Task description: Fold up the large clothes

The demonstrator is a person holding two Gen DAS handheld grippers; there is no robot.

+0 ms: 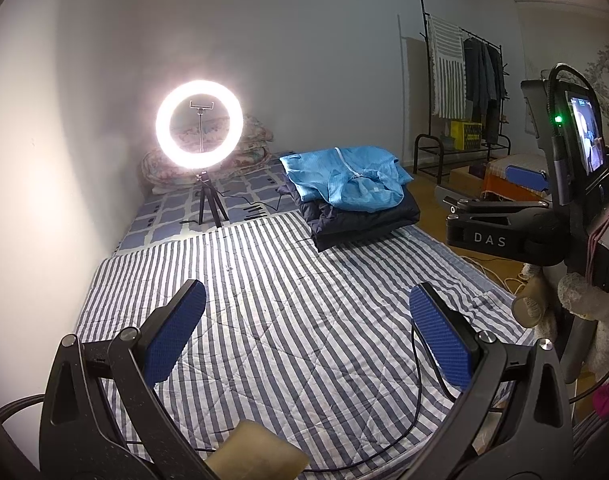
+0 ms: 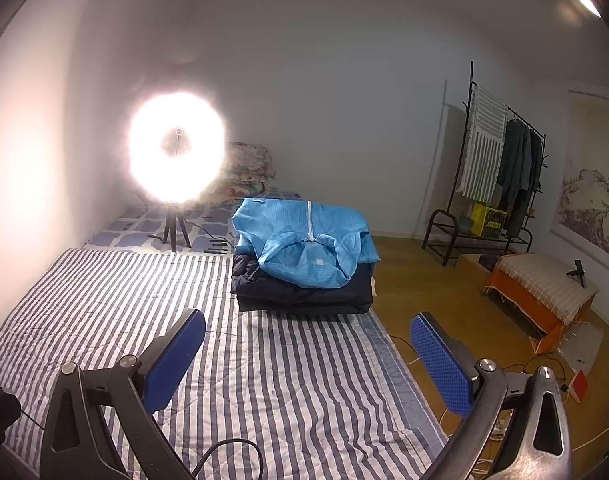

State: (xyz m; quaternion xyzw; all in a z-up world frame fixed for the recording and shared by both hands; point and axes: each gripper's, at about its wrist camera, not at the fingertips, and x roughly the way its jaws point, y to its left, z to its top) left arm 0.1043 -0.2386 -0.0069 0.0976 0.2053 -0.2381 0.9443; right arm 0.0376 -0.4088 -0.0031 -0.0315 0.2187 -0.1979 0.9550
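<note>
Both grippers hang above a bed covered by a blue-and-white striped quilt (image 2: 288,364), and both have their blue-padded fingers spread wide with nothing between them. In the left wrist view the left gripper (image 1: 308,336) looks down the length of the quilt; the clothes lie well ahead of its fingers (image 1: 175,332), beyond the gap and a little to the right, at the far right edge of the bed. In the right wrist view the right gripper (image 2: 307,362) faces the same pile more directly, which sits ahead of and above the open gap, apart from either pad. The pile is a light blue zip-front garment (image 2: 304,240), loosely folded with its collar towards the camera, resting on top of a folded dark navy garment (image 2: 300,292). Behind and left of the pile a lit ring light on a small tripod (image 1: 199,124) stands on the bed, with folded floral bedding (image 1: 252,148) against the wall behind it. A clothes rack (image 2: 500,176) stands on the wooden floor to the right.
</note>
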